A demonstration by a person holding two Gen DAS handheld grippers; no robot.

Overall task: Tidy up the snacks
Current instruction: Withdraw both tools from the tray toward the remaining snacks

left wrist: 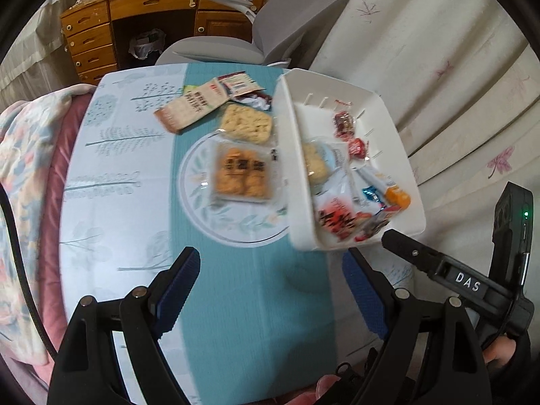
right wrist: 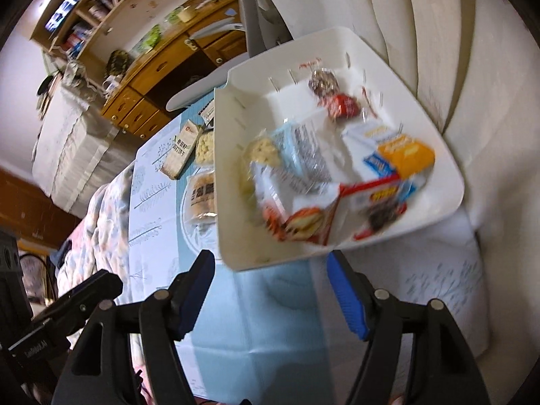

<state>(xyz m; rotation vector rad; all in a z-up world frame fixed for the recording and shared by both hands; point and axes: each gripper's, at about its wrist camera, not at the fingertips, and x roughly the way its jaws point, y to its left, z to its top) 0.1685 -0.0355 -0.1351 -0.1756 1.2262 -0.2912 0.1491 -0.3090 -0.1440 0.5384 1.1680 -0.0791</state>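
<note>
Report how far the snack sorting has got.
Done: several packets and candies already lie in the white bin. In hand: nothing; the left tongs and right tongs are open. Left: the orange cracker pack on the plate, plus other packets on the table.

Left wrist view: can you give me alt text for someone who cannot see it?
A white tray of wrapped snacks sits on a blue tablecloth, beside a plate holding a cracker pack. The open left gripper frames the foreground, holding nothing.

white plastic basket (left wrist: 398, 128): plain white
tablecloth (left wrist: 253, 303): teal band, pale blue leaf print
round plate (left wrist: 202, 216): white, dark rim line
gripper pads (right wrist: 347, 300): blue
</note>
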